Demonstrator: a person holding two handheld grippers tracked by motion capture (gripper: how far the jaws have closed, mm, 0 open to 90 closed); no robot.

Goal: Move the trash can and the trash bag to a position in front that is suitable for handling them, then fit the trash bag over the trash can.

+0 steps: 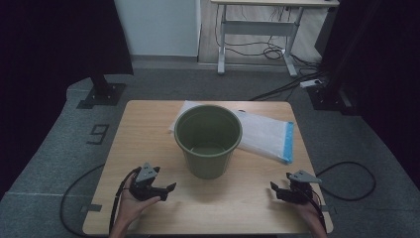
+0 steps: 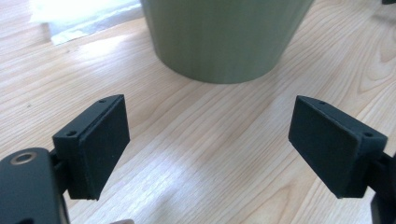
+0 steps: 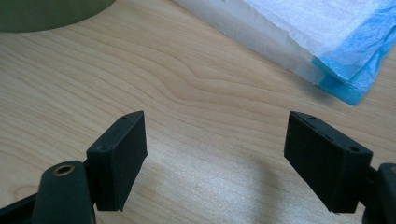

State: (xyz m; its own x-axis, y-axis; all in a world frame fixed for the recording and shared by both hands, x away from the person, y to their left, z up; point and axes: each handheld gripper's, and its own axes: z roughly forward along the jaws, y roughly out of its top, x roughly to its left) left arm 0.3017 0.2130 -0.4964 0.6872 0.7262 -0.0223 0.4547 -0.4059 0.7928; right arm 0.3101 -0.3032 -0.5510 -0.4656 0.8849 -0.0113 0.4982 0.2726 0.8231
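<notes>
The tabletop (image 1: 148, 119) is carrying a green bin (image 1: 208, 140) between and beyond both tongs, a folded liner bag (image 1: 267, 135) lying behind it — likely awaiting fitting. Left tongs (image 1: 166, 191) and right tongs (image 1: 277, 191) are gaping wide, empty.

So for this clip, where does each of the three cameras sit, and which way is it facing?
High view: above the person's side of the table, looking forward and down on the green bin and the white bag; both hands show, with the left gripper and the right gripper.
Left gripper view: rides the left gripper, facing the bin's base; open black jaws.
Right gripper view: rides the right gripper, facing the bag's blue edge; open jaws.
Shared: the bin appears in all three.
</notes>
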